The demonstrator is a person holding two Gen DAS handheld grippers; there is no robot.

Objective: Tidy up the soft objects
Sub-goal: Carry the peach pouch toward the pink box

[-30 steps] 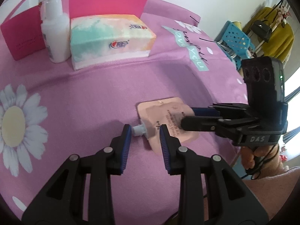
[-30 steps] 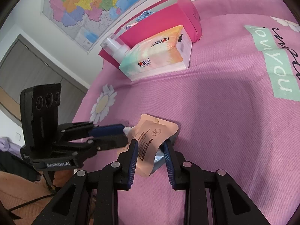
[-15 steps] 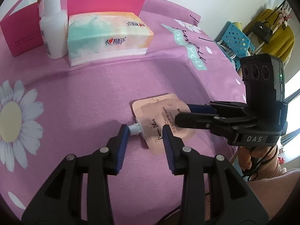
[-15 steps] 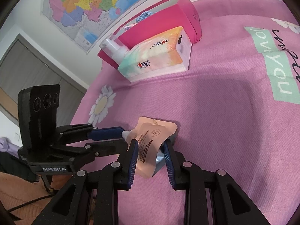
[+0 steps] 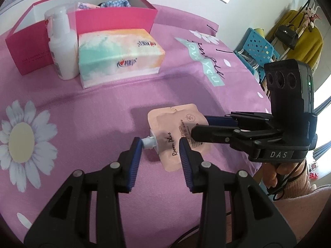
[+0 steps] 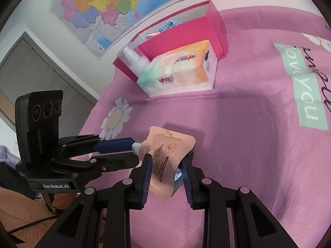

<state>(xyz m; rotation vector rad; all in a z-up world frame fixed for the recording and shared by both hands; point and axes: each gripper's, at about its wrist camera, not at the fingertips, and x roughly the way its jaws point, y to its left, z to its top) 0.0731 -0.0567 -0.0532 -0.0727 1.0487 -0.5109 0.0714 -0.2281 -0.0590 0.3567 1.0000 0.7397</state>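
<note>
The right gripper (image 6: 166,172) pinches a soft peach pouch (image 5: 178,132) over the pink daisy bedspread (image 5: 93,107). The left gripper (image 5: 160,152) stands narrowly open around its cap (image 5: 149,142). Far past the fingers hangs a wall map (image 6: 115,6).

My right claw (image 6: 166,172) is clamped on the lower end of a peach spouted pouch (image 6: 167,155), lifted over the pink bedspread (image 6: 238,124). My left claw (image 6: 132,150) reaches in from the left, its blue pad beside the spout, jaws apart. Farther back, a tissue pack (image 6: 180,72) and white bottle (image 6: 134,61) sit against a pink box (image 6: 186,33).
</note>
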